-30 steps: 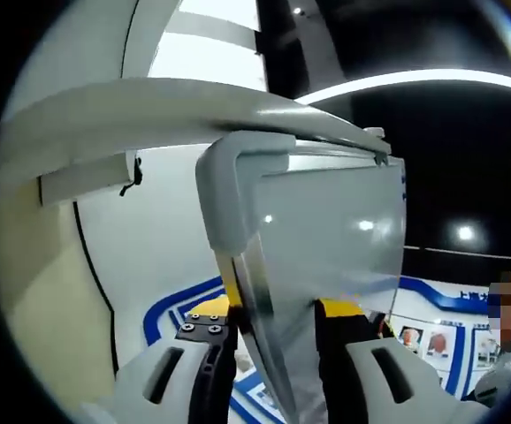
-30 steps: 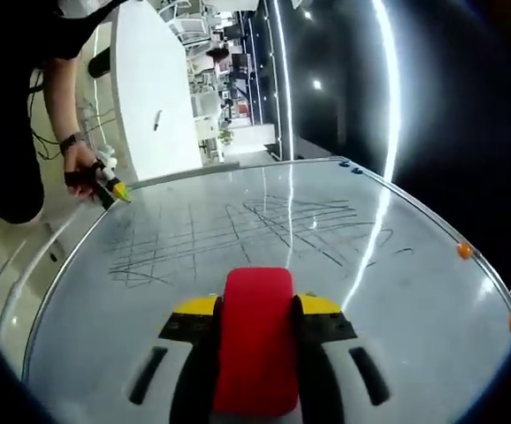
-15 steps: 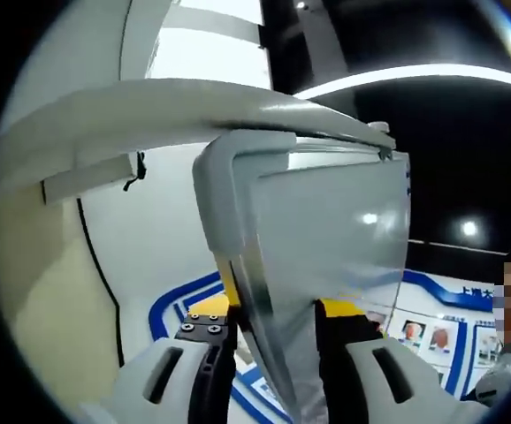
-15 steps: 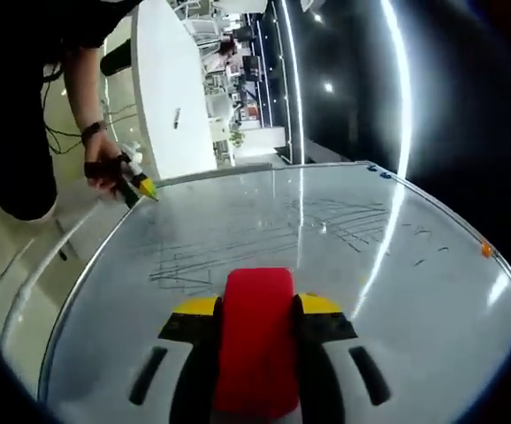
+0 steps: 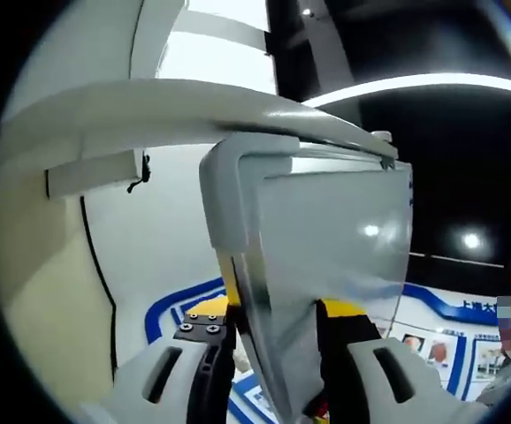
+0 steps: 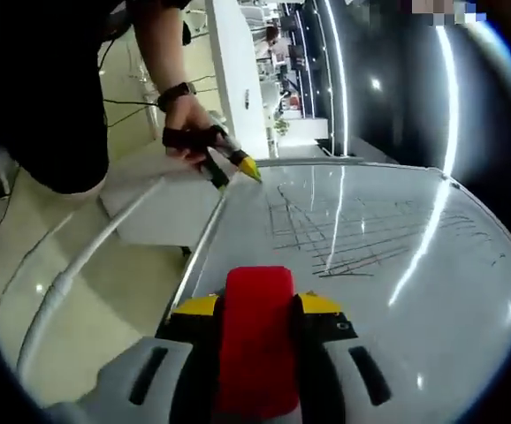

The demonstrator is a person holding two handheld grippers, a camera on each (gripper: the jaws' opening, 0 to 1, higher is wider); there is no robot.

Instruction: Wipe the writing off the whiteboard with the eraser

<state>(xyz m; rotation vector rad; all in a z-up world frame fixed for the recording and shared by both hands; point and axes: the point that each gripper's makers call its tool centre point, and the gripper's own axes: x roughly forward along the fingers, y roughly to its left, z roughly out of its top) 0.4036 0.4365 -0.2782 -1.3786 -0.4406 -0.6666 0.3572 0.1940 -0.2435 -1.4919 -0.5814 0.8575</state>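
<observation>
Tongs first, from left to right: my left tongs [image 5: 278, 331] were clenched on the corner of the whiteboard [image 5: 326, 256], the grey corner cap and metal edge rising between the two jaws in the left gripper view. I judged that grip was there to steady the board so it would not slide under wiping pressure. Behind the board ran a white beam [image 5: 149, 102] overhead and a white wall panel with a blue outline [image 5: 171, 305].

In the right gripper view, the left tongs [image 6: 229, 165] appeared again at the board's far corner, held by a hand [image 6: 185, 119] wearing a wristwatch. My right tongs [image 6: 257, 340] were grasping the red eraser [image 6: 257, 336], squeezed upright between the jaws. They sat at the near left edge of the whiteboard [image 6: 432, 300], with pale floor [image 6: 87, 265] showing to their left. I could not tell whether the eraser touched the surface.

Further right lay the writing [image 6: 353, 234], a grid of crossed dark lines, well ahead of the eraser and unwiped. In my judgement most of the task remained: the eraser needed to travel forward and right across those lines.
</observation>
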